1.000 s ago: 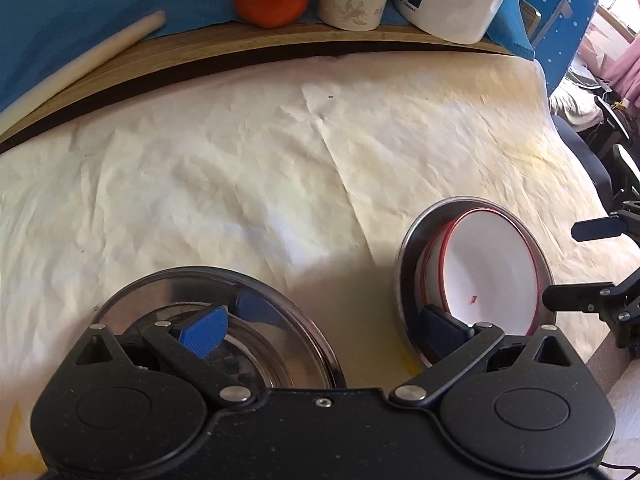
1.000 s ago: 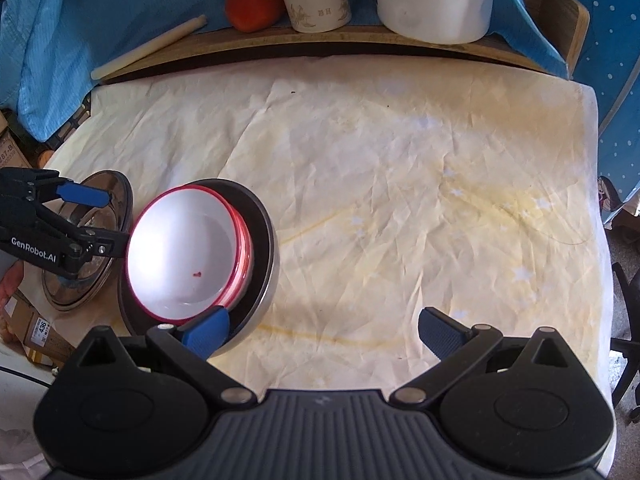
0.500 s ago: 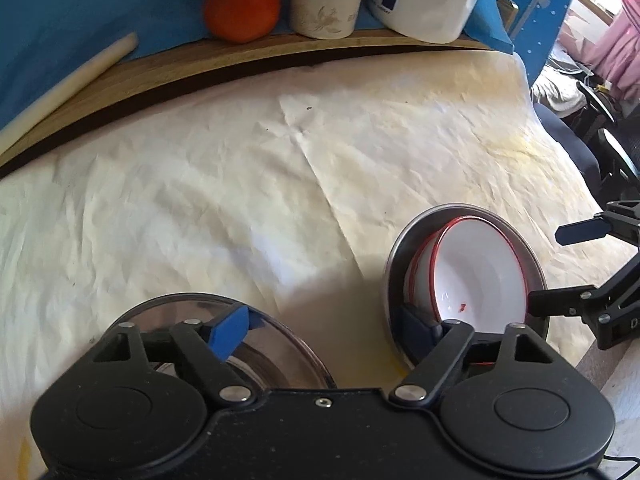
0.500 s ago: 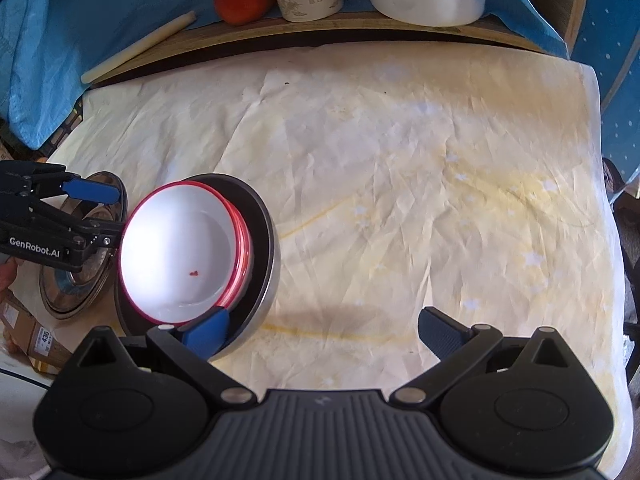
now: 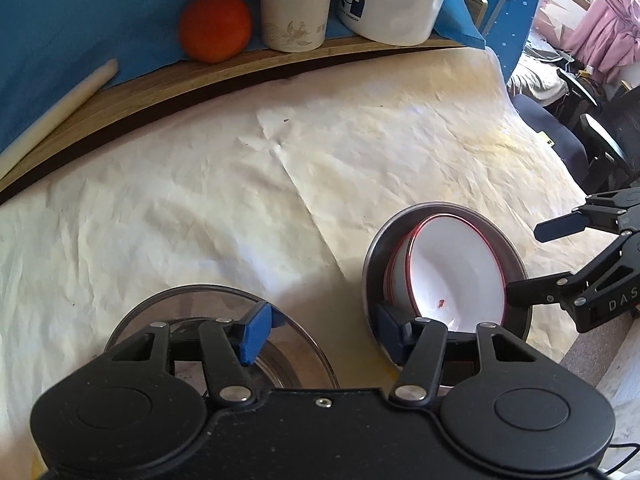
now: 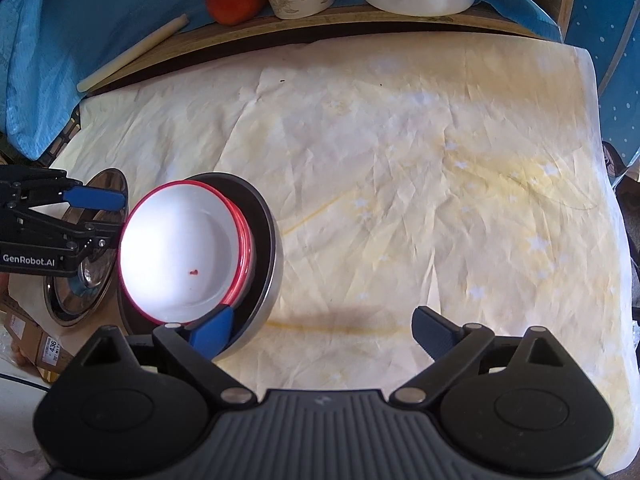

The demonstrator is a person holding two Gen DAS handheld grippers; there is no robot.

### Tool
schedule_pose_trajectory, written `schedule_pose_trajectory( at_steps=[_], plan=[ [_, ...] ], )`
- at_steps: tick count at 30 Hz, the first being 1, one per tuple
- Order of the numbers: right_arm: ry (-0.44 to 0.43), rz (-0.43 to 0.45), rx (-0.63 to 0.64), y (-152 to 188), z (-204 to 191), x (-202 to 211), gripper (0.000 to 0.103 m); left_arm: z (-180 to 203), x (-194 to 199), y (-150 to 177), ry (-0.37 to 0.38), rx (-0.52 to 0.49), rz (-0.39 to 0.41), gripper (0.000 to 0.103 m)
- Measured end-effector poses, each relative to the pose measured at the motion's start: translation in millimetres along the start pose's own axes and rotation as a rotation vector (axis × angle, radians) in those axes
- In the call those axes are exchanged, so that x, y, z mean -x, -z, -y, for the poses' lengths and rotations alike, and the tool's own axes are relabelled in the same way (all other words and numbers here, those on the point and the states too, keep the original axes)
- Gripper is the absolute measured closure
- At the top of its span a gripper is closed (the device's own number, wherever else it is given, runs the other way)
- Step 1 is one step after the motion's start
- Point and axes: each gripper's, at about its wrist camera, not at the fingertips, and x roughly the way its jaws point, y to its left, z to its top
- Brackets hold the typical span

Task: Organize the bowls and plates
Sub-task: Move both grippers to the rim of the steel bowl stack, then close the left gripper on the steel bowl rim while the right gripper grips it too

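Observation:
Two stacked white bowls [image 5: 452, 272] [image 6: 176, 256] with red rims sit in a steel dish [image 5: 374, 264] [image 6: 264, 240] near the table's front. Beside it lies a steel plate [image 5: 192, 304] [image 6: 100, 280]. My left gripper [image 5: 322, 332] [image 6: 118, 221] hangs over the gap between plate and dish with its jaws closing. One finger is above the plate and the other at the dish's rim, and neither pad presses on anything. My right gripper [image 6: 320, 330] [image 5: 524, 266] stands wide, its jaws closing slightly. Its left finger is inside the dish beside the bowls, with the dish's rim between the fingers.
At the back a wooden board [image 5: 240, 76] carries an orange [image 5: 216, 26], a white cup [image 5: 296, 4], a white jug [image 5: 392, 4] and a pale stick [image 6: 132, 54]. Crumpled cream cloth [image 6: 400, 184] covers the table. An office chair [image 5: 600, 148] stands past its right edge.
My left gripper's jaws have narrowed from wide to about half, and its view has shifted a little. The right gripper has stayed in place beside the bowls.

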Motion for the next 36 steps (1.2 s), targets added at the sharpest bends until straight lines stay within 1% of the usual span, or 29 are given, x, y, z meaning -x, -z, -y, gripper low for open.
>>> schedule_pose_trajectory(
  at_steps=[2,4,6,8,12,18,20,22,23,25,29,31,34,36],
  plan=[
    [-0.001,0.000,-0.001,-0.1,0.3,-0.2,0.006,1.2,1.9,0.1,0.000,-0.015,0.002,0.047],
    [-0.002,0.000,-0.001,-0.2,0.7,-0.5,0.006,3.2,3.0,-0.2,0.004,-0.028,0.004,0.051],
    [-0.003,-0.001,-0.003,0.1,0.8,-0.5,0.006,8.2,4.0,-0.2,-0.007,-0.046,0.007,0.054],
    [-0.003,-0.001,-0.003,-0.1,0.8,-0.6,0.006,14.6,3.6,-0.7,-0.018,-0.076,0.011,0.060],
    [-0.002,0.000,-0.006,1.2,0.9,-0.4,0.006,18.4,-3.0,-1.8,-0.016,-0.092,-0.004,0.065],
    [-0.011,-0.003,-0.020,1.3,2.0,-0.9,0.006,11.9,-10.1,-3.6,0.043,-0.058,-0.015,0.075],
    [-0.018,-0.006,-0.027,0.8,2.8,-0.7,0.008,7.6,-13.1,-4.1,0.077,-0.033,-0.020,0.081],
    [-0.040,-0.014,-0.037,0.8,2.2,0.8,0.017,5.2,-14.6,-4.2,0.105,-0.018,-0.021,0.085],
    [-0.051,-0.017,-0.039,1.3,1.1,1.9,0.019,3.8,-15.6,-4.3,0.117,-0.010,-0.022,0.087],
    [-0.074,-0.024,-0.038,1.0,-2.0,3.9,0.029,2.4,-17.2,-4.4,0.132,-0.004,-0.021,0.089],
    [-0.091,-0.025,-0.040,0.4,-6.3,5.6,0.039,0.5,-19.1,-3.8,0.150,0.012,-0.021,0.090],
    [-0.114,-0.028,-0.057,0.3,-6.1,5.9,0.048,-1.2,-20.0,-3.5,0.158,0.024,-0.018,0.090],
    [-0.118,-0.031,-0.083,0.4,-7.4,6.3,0.053,-3.4,-21.6,-2.0,0.163,0.041,-0.017,0.089],
    [-0.101,-0.038,-0.104,-0.2,-8.8,6.5,0.055,-0.7,-21.3,-1.5,0.144,0.029,-0.020,0.087]
  ],
)
